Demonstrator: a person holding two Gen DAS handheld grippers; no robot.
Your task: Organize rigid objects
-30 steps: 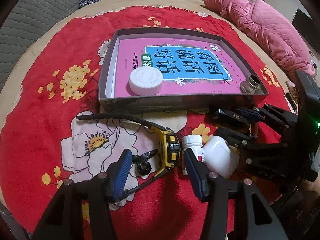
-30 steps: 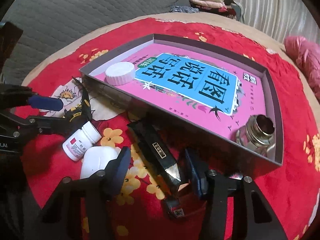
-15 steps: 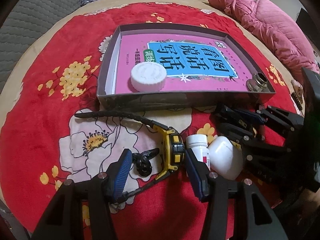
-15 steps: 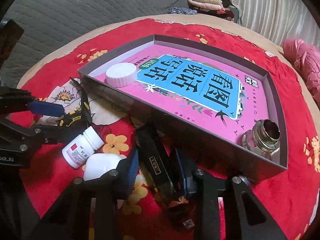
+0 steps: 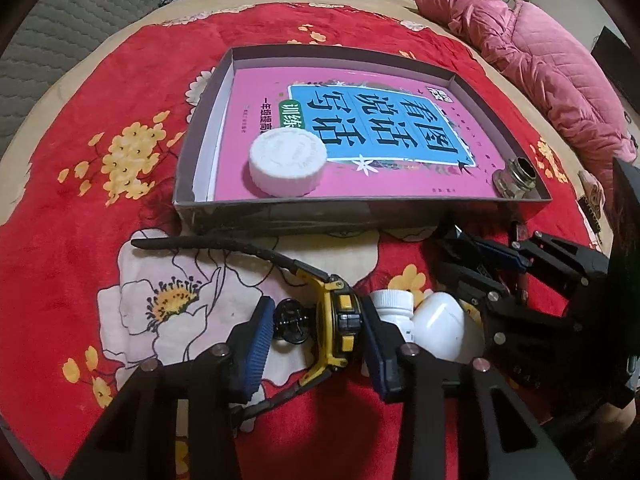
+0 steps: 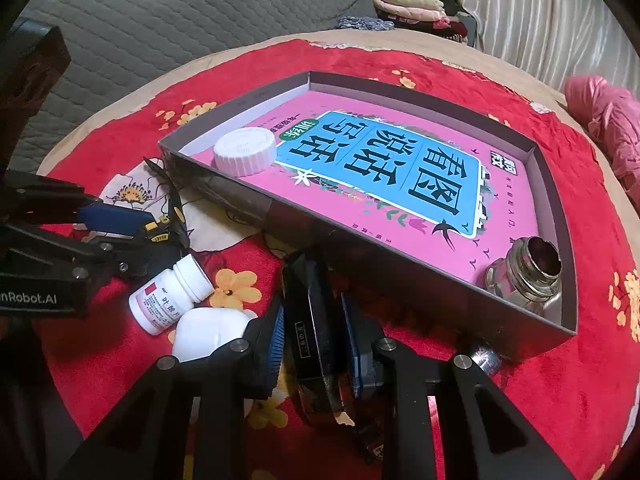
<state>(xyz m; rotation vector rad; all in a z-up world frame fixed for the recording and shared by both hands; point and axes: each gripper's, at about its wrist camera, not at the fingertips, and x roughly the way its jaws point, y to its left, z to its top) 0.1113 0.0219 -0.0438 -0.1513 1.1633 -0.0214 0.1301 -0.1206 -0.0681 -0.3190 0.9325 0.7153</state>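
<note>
In the left wrist view my left gripper (image 5: 316, 332) points down at a yellow-and-black watch (image 5: 340, 320) lying on the red cloth. Its jaws are closing: the blue pads stand close on either side of the watch case and its black buckle (image 5: 292, 322), without squeezing them. My right gripper (image 6: 314, 320) is shut on a long black box (image 6: 308, 332) lying in front of the grey tray (image 6: 400, 280). Its jaws are still closing. A white pill bottle (image 6: 168, 300) and a white rounded case (image 6: 208, 332) lie between the two grippers.
The tray holds a pink book (image 5: 400, 132), a white cap (image 5: 286, 164) and a small glass jar (image 6: 524, 276) in its near right corner. A small silver piece (image 6: 486, 360) lies by the tray's front wall. A pink jacket (image 5: 540, 60) lies far right.
The right jaws have closed from wide apart onto the black box. The left jaws have narrowed around the watch. Neither hand has shifted much.
</note>
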